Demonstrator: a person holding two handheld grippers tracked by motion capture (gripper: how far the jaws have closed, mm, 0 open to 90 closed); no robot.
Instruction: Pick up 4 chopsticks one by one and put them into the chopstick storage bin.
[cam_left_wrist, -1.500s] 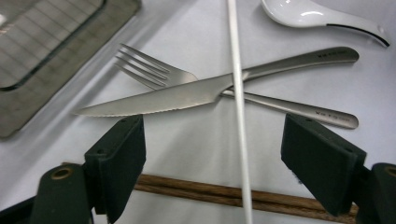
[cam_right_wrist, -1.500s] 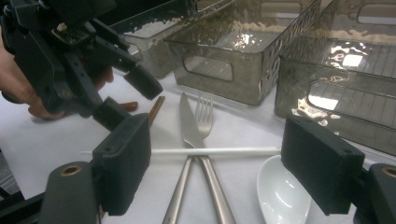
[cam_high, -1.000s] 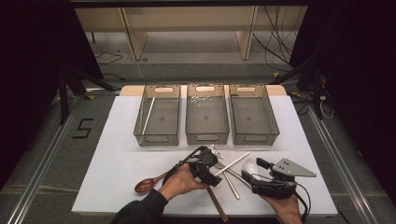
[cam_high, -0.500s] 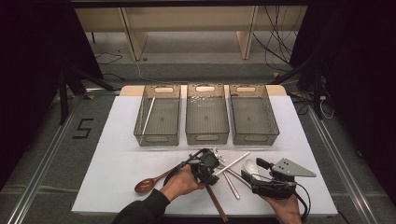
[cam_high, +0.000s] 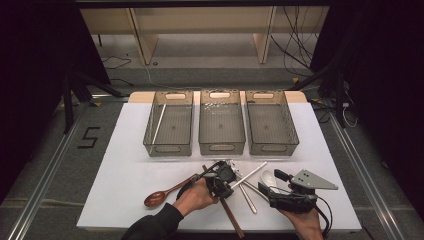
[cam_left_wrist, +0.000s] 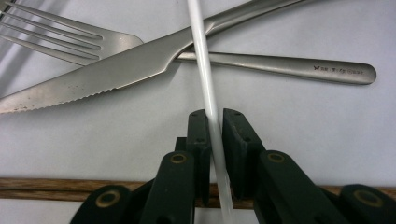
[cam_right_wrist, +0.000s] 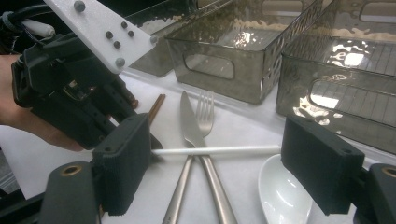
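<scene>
Three bins (cam_high: 221, 125) stood side by side at the back of the counter (cam_high: 125, 170); one chopstick (cam_high: 158, 124) lay in the left bin. Before them, a second chopstick (cam_left_wrist: 203, 70) lay across a knife (cam_left_wrist: 116, 70) and fork (cam_left_wrist: 280, 65). A spoon (cam_high: 156, 198) lay far left, a soup spoon (cam_right_wrist: 285, 196) right.

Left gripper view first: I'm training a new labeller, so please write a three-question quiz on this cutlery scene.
1. What does the left claw grip?
2. True or false: the right claw is shut on the white spoon.
3. Which bin holds a second stick? A) left bin B) middle C) right

Key:
1. The white stick. The jaws have just been closing, with it between them.
2. False, it stands open.
3. A
</scene>
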